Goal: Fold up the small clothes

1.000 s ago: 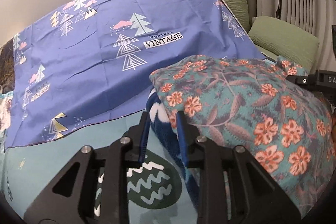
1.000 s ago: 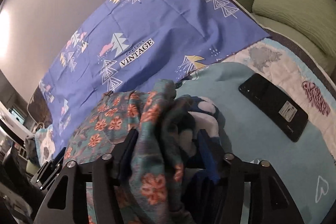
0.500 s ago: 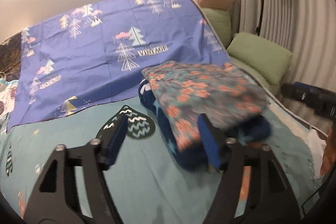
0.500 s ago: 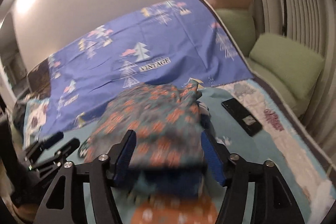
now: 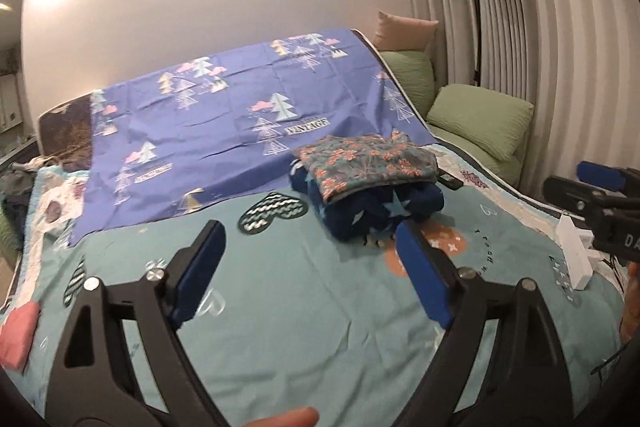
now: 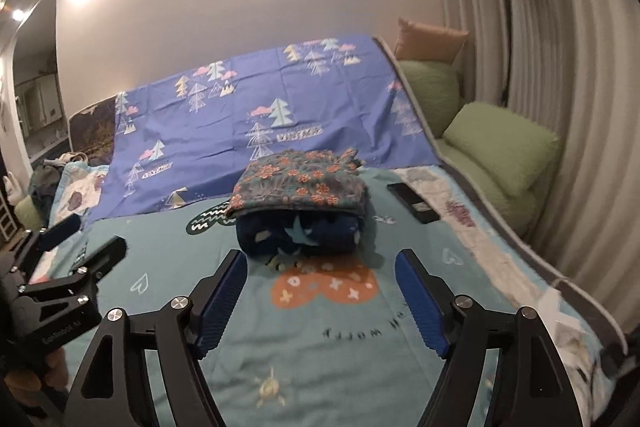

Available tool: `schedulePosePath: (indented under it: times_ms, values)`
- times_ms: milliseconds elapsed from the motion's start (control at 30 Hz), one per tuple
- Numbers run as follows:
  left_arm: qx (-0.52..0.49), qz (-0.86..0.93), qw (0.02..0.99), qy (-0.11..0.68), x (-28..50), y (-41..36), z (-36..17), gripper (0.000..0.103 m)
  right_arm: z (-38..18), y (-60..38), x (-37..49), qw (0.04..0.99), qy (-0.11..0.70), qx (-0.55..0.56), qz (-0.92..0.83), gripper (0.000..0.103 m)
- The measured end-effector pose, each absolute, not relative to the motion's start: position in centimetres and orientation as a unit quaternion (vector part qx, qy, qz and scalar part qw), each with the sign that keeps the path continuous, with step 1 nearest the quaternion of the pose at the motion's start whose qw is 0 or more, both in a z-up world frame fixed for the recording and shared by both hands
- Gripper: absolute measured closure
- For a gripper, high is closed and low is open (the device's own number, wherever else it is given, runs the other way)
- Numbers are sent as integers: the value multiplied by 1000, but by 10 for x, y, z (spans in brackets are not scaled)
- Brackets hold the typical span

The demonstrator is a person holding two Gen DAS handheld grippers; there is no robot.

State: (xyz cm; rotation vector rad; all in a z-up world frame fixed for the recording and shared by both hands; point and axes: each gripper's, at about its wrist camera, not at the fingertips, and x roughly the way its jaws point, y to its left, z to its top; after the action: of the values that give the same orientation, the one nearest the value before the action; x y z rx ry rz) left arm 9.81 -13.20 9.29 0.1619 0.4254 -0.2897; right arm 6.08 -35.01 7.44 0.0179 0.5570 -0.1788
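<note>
Both grippers [image 5: 308, 259] [image 6: 320, 291] backed off the folded stack [image 6: 300, 203], jaws opening, seemingly empty.

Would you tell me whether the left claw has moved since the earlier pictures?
Yes. The left claw has pulled back from the folded floral garment on the teal bedspread; its jaws have just been opening, with nothing between them.
</note>
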Motion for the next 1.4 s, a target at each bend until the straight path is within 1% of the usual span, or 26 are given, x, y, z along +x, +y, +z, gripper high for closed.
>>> schedulePosePath:
  times_ms: [67, 200, 233, 333, 433, 500, 567, 1067, 1400]
  values:
    - [69, -137, 964, 216, 85, -122, 96, 16, 79, -341, 38, 961, 260, 5, -93, 20]
    - [63, -124, 964, 225, 58, -105, 99, 16, 82, -322, 4, 964, 248, -7, -101, 18]
    - [66, -121, 965, 224, 52, -103, 99, 16, 82, -317, -1, 963, 248, -15, -104, 15]
    - [79, -114, 966, 217, 31, -96, 99, 16, 79, -300, -19, 961, 248, -31, -114, 15]
    - [73, -111, 966, 220, 16, -84, 97, 15, 77, -289, -35, 962, 253, -24, -101, 15]
    - [67, -111, 966, 224, 11, -76, 96, 11, 77, -282, -44, 963, 252, -19, -96, 15]
    - [63, -107, 966, 225, 7, -70, 97, 11, 78, -275, -52, 964, 250, -19, -93, 15]
    - [53, -90, 964, 244, 0, -48, 87, 11, 73, -256, -57, 960, 265, -12, -89, 15]
    - [55, -99, 962, 249, -1, -52, 86, 11, 72, -254, -54, 959, 269, -14, -90, 15]
